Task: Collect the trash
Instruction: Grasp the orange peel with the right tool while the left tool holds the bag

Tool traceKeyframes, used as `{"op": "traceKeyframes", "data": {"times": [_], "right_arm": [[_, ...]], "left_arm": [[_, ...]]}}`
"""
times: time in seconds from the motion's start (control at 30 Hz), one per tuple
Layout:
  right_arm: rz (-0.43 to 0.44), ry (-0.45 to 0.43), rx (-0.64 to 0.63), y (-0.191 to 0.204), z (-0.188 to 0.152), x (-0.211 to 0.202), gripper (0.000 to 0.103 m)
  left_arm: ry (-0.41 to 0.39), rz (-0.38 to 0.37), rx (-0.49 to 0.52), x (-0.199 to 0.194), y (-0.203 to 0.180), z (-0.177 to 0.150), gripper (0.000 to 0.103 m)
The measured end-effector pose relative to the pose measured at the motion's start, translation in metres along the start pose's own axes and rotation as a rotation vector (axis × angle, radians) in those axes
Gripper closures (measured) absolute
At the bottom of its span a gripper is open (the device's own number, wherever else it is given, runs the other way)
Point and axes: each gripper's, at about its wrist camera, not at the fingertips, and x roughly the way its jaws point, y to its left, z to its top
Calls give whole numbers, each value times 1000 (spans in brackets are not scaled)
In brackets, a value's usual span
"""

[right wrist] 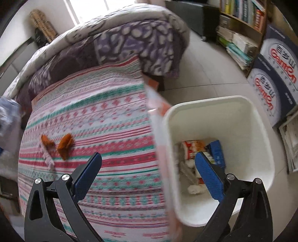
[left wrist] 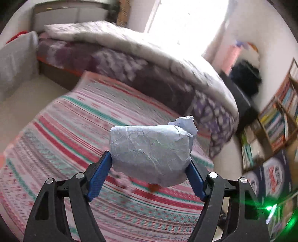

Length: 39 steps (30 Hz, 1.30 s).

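Two grippers are working the bed. Left gripper is clamping a crumpled wad of pale blue paper between its blue pads, centre of the left wrist frame, and carrying it clear above the striped bedspread. Pads are biting the wad at its lower flanks and the bulk is bulging above the fingertips. Judging by the creases, it is light, soft and compressible: no breakage risk, and it is likely shedding nothing, but a squashy ball can work loose, so the widest middle is the better place to be gripping than the twisted tail at the upper right of the wad.

Right gripper is hanging with jaws wide apart and nothing between them, pointing down over the seam between bed edge and bin. Just past its left pad, at lower left of the right wrist frame, two orange scraps are lying on the bedspread beside a pale pinkish strip. Scraps look thin, light and dry; they are probably needing a low pinch flat against the fabric, one at a time, without snagging cloth.

White bin is sitting on the floor right against the bed side, lower right of that frame, mouth open and upright. It is already holding a red-and-white wrapper, a blue packet and some white crumpled bits; plenty of room is remaining.

Farther out, a purple quilt is heaped at the top of the frame, and printed cartons plus a bookshelf are standing at the right.
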Motion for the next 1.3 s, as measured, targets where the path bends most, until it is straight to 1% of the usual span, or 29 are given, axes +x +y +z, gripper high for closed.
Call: {"op": "traceKeyframes", "data": {"times": [0.03,0.13,0.2,0.3,0.37,0.5,0.6,0.67,0.73,0.77,0.8,0.83,0.87,0.9,0.93,0.97,1.07,1.17,1.3], "right_arm": [[10,5,-5,7,-2,2,7],[39,24,-41,36,-7,11,7],[47,27,-58,58,-8,18,7],[64,29,-44,87,-6,32,7],[66,34,-45,104,-6,41,8],[35,30,-104,138,-9,61,8],[-13,11,-158,154,-13,73,15],[-31,-4,-184,158,-15,78,25],[-58,-14,-226,165,-19,85,28],[-68,-31,-243,167,-21,85,33],[-61,-55,-261,169,-22,84,37],[-54,-61,-270,172,-22,86,46],[-42,-71,-280,173,-21,85,64],[-26,-75,-292,174,-20,84,70],[-21,-75,-298,175,-19,84,72],[-9,-71,-296,174,-17,83,76],[63,-61,-266,169,-9,75,82],[112,-92,-246,168,-5,56,83],[153,-151,-268,172,-1,23,83]], "left_arm": [[-29,16,-14,-13,11,5,28],[-72,38,-46,-32,33,14,28],[-86,42,-62,-43,46,18,28],[-114,68,-53,-58,62,20,28],[-122,81,-48,-64,71,21,28],[-107,103,-52,-66,92,21,28],[-96,123,-63,-66,107,19,28],[-89,124,-77,-67,117,20,28],[-91,125,-90,-69,124,20,28],[-92,126,-96,-70,128,20,28],[-92,126,-101,-71,131,20,28],[-92,125,-108,-71,134,21,28],[-92,125,-111,-71,136,21,28],[-92,126,-112,-71,138,21,28],[-91,128,-111,-71,140,20,28],[-89,132,-111,-71,141,20,28],[-80,140,-116,-68,144,17,28],[-86,141,-119,-70,144,17,28],[-123,141,-102,-78,139,17,28]]}}
